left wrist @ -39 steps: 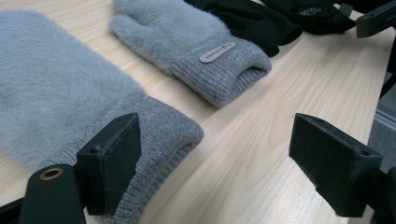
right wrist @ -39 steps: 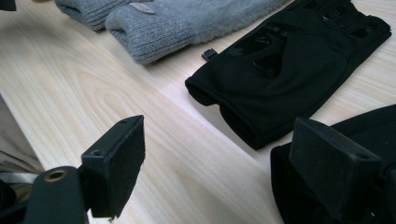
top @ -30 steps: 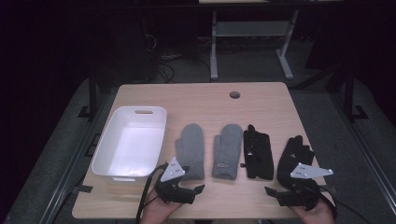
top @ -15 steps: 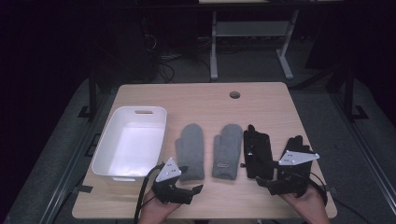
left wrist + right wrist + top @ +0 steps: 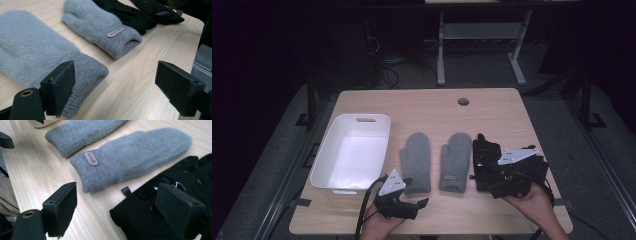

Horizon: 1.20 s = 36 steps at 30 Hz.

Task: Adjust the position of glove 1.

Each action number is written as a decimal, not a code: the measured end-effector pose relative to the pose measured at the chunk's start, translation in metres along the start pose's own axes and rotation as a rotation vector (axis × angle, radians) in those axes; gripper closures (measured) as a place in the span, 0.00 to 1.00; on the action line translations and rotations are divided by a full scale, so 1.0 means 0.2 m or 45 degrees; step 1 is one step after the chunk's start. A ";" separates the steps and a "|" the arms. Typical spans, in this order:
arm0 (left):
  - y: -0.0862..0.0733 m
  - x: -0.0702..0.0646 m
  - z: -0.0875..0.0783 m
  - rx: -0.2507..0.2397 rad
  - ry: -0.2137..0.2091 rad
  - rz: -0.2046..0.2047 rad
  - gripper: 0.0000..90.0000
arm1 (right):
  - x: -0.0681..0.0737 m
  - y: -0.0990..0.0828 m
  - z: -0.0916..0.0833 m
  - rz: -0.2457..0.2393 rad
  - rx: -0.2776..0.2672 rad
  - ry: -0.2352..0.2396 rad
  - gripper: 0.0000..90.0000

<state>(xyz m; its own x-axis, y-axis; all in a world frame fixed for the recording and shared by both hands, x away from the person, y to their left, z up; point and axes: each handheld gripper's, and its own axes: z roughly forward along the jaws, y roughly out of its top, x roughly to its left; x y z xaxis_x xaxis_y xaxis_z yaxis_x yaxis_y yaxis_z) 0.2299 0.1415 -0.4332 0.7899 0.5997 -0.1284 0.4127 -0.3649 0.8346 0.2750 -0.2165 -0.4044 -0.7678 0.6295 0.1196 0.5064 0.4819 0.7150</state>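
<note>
Shift logged: find right claw [image 5: 490, 174] further left than a second ago, off the table's right edge and now over the black glove [image 5: 484, 152]. Find left claw [image 5: 413, 205] much where it was, at the near edge. No movement noted in the gloves, mittens or bin.

Right claw [image 5: 117, 212]: read jaws as wide apart, gripping nothing. Place one jaw above bare table [image 5: 50, 170] just off the tagged mitten's [image 5: 135, 152] cuff, the other above the black glove [image 5: 140, 222]. Cannot tell whether either jaw touches cloth. Judge this as lining up on the black glove's cuff end, no grip yet.

Left claw [image 5: 117, 92]: also wide, also holding nothing. Place one jaw just at the ribbed cuff of the plain mitten [image 5: 37, 50], the other over bare wood. Judge it as waiting.

Outward: see black glove flat, just beside the tagged mitten [image 5: 457, 160] on its right; plain mitten [image 5: 417, 160] next left, small gap between the two. Spot second black glove [image 5: 157, 10] past the first in the left gripper view. Note white bin [image 5: 362, 119] at the table's [image 5: 432, 110] left, with nothing seen in it.

Meaning for the work: take the approach as nearly done. Expect next a drop and a close on the cuff. Risk: catching the tagged mitten's cuff along with it, given how close they lie.
</note>
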 end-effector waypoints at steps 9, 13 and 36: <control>-0.01 0.01 -0.01 0.007 0.009 0.006 0.18 | -0.04 0.12 0.07 -0.021 0.075 0.034 0.20; -0.01 0.00 -0.02 -0.007 0.013 -0.005 0.18 | -0.04 0.19 0.11 -0.067 0.111 0.025 0.21; -0.01 -0.01 -0.03 -0.005 0.010 0.003 0.18 | -0.08 0.35 0.32 -0.120 0.227 0.032 0.26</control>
<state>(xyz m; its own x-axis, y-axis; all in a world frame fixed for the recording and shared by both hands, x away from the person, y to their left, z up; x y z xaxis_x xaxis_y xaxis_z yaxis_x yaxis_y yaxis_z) 0.2259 0.1453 -0.4309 0.7873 0.6042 -0.1224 0.4092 -0.3637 0.8368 0.3472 -0.1544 -0.4007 -0.8237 0.5618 0.0768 0.4915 0.6399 0.5908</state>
